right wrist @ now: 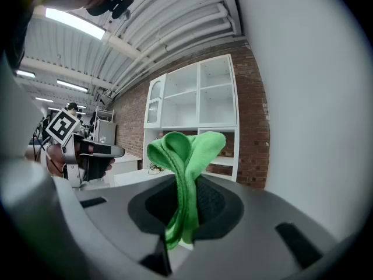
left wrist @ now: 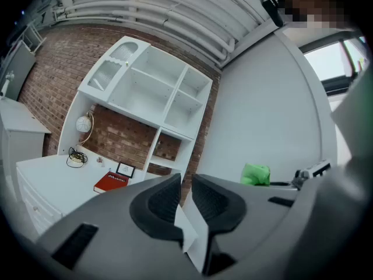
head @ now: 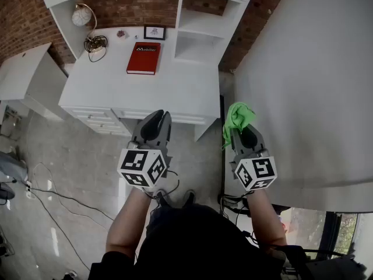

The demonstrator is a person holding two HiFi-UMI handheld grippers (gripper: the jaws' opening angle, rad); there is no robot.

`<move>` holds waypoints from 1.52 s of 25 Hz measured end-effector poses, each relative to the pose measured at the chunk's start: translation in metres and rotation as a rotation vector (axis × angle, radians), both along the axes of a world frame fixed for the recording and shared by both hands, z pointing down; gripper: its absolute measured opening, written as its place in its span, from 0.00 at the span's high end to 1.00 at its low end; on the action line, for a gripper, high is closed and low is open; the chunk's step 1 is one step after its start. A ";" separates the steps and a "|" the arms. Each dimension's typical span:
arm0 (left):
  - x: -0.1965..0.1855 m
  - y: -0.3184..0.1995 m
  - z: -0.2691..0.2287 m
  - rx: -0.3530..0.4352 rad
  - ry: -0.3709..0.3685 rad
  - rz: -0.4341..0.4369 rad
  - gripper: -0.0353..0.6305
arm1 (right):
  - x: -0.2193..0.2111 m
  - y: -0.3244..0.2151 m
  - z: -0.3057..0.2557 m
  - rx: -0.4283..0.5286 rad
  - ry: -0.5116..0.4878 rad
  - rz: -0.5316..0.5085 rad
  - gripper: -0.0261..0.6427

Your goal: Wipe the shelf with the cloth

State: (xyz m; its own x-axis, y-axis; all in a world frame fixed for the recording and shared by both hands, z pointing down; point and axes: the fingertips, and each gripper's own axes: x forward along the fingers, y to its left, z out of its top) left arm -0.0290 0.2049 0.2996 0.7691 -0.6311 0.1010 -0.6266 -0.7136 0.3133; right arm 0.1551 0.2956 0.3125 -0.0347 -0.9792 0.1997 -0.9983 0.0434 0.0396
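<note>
My right gripper is shut on a green cloth, which bunches up above the jaws and hangs down between them. It is held in the air in front of the desk's right end. The white shelf unit with open compartments stands on the back of the white desk, well ahead of both grippers. My left gripper hovers before the desk's front edge with its jaws close together and nothing between them. The cloth also shows off to the right in the left gripper view.
A red book, a small framed picture, a globe-shaped lamp and a coil of cable sit on the desk. A large white panel rises at the right. Cables trail over the grey floor.
</note>
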 end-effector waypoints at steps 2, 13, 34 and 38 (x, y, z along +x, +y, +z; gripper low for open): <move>0.013 0.009 0.001 -0.007 -0.006 -0.002 0.86 | 0.013 0.006 0.001 0.000 -0.008 -0.003 0.88; 0.054 0.037 -0.011 0.033 -0.054 -0.027 0.86 | 0.055 0.026 0.009 0.026 -0.068 -0.026 0.88; 0.070 -0.031 0.018 0.001 -0.022 -0.064 0.86 | 0.097 -0.033 0.034 -0.006 -0.055 0.018 0.88; 0.077 -0.080 0.016 -0.004 -0.003 -0.022 0.86 | 0.103 -0.073 0.028 -0.017 -0.030 0.062 0.88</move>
State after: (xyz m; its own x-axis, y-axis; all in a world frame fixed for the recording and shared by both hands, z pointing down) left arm 0.0483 0.1253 0.3156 0.7545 -0.6477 0.1055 -0.6433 -0.6981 0.3144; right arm 0.2577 0.2224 0.3404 0.0196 -0.9761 0.2163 -0.9998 -0.0180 0.0094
